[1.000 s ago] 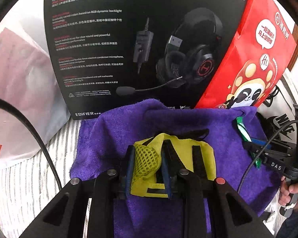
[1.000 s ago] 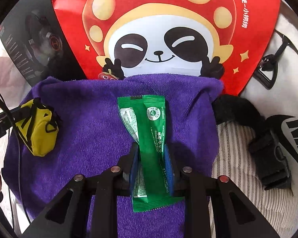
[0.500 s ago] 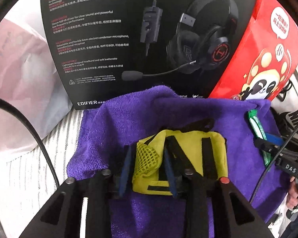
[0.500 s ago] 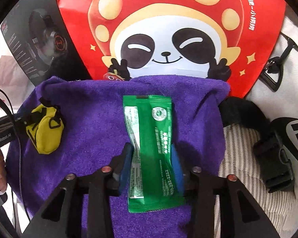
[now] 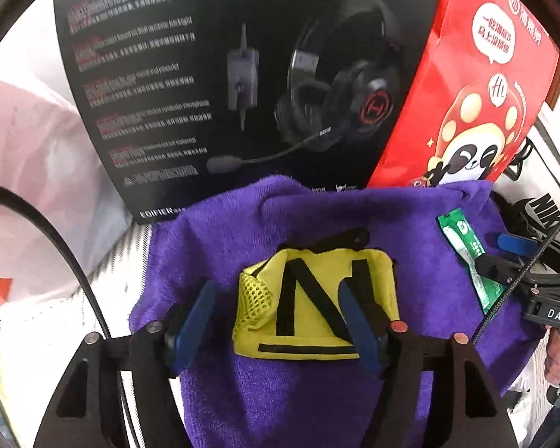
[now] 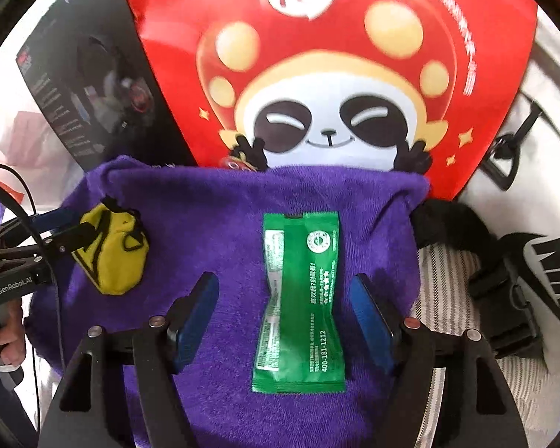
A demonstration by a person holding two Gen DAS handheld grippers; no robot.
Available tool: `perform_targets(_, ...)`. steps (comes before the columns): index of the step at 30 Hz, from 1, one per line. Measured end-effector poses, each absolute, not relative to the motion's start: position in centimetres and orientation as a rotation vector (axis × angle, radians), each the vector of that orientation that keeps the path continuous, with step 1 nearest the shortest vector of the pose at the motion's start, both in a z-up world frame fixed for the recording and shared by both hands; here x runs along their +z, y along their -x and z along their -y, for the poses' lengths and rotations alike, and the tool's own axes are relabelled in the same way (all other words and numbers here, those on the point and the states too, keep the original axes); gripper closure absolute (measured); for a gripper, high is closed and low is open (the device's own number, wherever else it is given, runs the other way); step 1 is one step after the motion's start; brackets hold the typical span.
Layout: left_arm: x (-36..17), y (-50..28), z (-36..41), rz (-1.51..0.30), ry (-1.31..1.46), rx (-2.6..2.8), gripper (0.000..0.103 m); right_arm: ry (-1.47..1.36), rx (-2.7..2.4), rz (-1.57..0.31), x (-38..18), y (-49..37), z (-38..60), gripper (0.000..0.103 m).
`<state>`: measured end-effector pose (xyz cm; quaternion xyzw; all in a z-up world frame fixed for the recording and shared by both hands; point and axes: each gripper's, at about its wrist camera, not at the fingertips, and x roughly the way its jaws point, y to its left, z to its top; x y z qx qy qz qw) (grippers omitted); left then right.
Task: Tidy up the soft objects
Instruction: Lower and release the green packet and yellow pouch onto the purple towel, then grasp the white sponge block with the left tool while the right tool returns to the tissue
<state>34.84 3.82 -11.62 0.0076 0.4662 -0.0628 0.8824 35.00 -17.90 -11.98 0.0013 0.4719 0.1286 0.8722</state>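
A purple towel (image 5: 298,392) lies spread on the striped bedding. On it rests a small yellow pouch (image 5: 310,310) with black straps, between the blue pads of my left gripper (image 5: 276,289). Those jaws are opening, and the left pad stands clear of the pouch. A green sachet (image 6: 302,298) lies flat on the towel (image 6: 205,224) between the fingers of my right gripper (image 6: 284,280). Its jaws are opening too, with a gap on both sides of the sachet. Each view shows the other gripper at its edge: the right one (image 5: 519,257) by the sachet (image 5: 463,246), the left one (image 6: 56,231) at the pouch (image 6: 112,254).
A black headset box (image 5: 242,74) and a red panda bag (image 6: 336,74) stand upright right behind the towel. A white bag with a black logo (image 6: 548,268) and a black buckle strap (image 6: 504,298) lie to the right. A pink plastic bag (image 5: 30,149) sits left.
Both grippers were shut, the left on the yellow pouch and the right on the green sachet. Both have spread their jaws wide and let go; pouch and sachet lie loose on the towel.
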Motion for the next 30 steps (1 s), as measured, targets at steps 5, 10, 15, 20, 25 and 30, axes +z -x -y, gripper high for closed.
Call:
perform_targets(5, -9.7, -34.0, -2.7, -0.944, -0.014, -0.115, 0.033, 0.016, 0.265, -0.957, -10.0, -34.0, 17.3, 0.031)
perform_targets(10, -7.0, -32.7, -1.8, -0.893, -0.048, -0.077, 0.032, 0.033, 0.272, -0.884, -6.1, -31.5, 17.1, 0.031)
perform_targets(15, -5.8, -29.7, -1.1, -0.901, -0.033, -0.108, 0.032, 0.0, 0.276, -0.83, -3.4, -29.1, 18.2, 0.024)
perform_targets(20, -5.0, -25.3, -1.2, -0.902, -0.059, -0.109, 0.032, -0.028, 0.279, -0.857, -3.3, -25.7, 19.3, 0.024)
perform_targets(25, -6.0, -20.8, -1.2, -0.937, -0.055, -0.118, 0.032, -0.072, 0.252, -0.872, -4.4, -19.9, 21.0, 0.024)
perform_targets(30, -8.6, -17.1, -1.0, -0.998, -0.01, -0.141, 0.032, -0.107, 0.203, -0.874, -5.6, -13.8, 23.0, 0.024)
